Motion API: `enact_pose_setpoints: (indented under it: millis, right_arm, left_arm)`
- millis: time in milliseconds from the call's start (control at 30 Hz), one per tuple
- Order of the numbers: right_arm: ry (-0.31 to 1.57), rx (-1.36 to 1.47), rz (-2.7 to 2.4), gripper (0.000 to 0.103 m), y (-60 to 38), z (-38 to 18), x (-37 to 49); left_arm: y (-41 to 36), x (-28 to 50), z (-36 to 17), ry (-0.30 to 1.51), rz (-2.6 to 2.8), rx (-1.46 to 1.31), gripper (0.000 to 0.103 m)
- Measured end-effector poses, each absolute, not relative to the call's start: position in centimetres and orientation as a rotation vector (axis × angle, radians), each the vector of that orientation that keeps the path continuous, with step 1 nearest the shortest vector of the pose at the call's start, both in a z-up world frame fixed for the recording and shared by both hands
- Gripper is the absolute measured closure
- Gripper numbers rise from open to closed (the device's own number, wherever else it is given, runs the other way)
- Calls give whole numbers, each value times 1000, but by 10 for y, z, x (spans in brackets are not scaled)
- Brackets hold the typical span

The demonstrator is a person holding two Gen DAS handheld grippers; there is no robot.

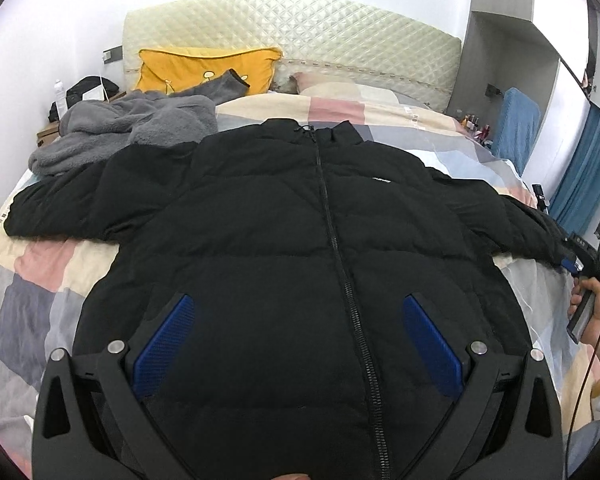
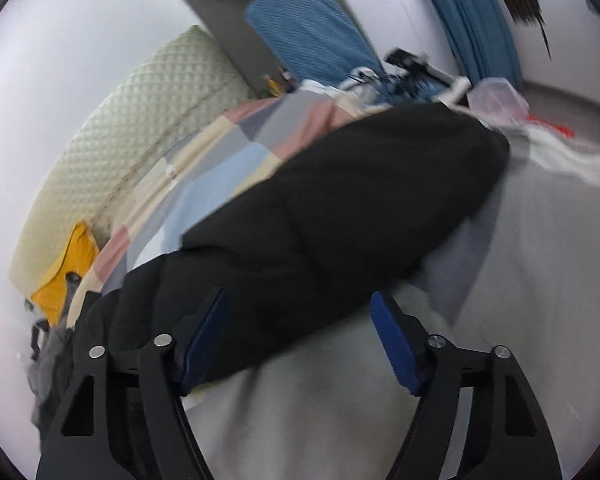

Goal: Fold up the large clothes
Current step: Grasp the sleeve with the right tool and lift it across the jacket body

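Left gripper (image 1: 298, 334) wide open, empty, hovering over lower front of black puffy zip-up jacket (image 1: 284, 240). Right gripper (image 2: 300, 332) also wide open, nothing held, at the right sleeve (image 2: 340, 200). Jacket lies flat, face-up on patchwork quilt bed (image 1: 40, 272). Risk: slick padding slips w/ shallow pinch. Count: 1 jacket, 2 sleeves, 1 grey fleece (image 1: 132, 128).

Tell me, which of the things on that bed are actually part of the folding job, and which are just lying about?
Part of the job:
- black puffer jacket, spread flat, zipped
- left gripper, jaws open above the jacket's hem
- right gripper, jaws open by the sleeve

Just lying about:
- grey fleece garment
- yellow cushion
- patchwork quilt
- blue towel
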State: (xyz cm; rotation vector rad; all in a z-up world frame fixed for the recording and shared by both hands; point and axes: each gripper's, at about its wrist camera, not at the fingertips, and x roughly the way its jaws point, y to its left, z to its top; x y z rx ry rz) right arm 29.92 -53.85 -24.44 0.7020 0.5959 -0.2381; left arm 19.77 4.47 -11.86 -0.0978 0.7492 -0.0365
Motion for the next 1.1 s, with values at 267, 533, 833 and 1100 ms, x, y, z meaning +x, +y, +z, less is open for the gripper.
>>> enact_pose_setpoints:
  millis: [267, 533, 833, 1100]
  right_arm:
    - [535, 916, -237, 33, -581, -272, 303]
    - [484, 957, -295, 33, -601, -288, 332]
    - [445, 809, -292, 41, -598, -269, 369]
    - [451, 621, -275, 93, -584, -203, 377]
  left_arm:
    - [46, 211, -137, 811, -43, -149, 0]
    - [43, 229, -151, 849, -45, -184, 0]
    - [35, 238, -155, 863, -48, -159, 0]
    - [32, 237, -149, 816, 26, -60, 0]
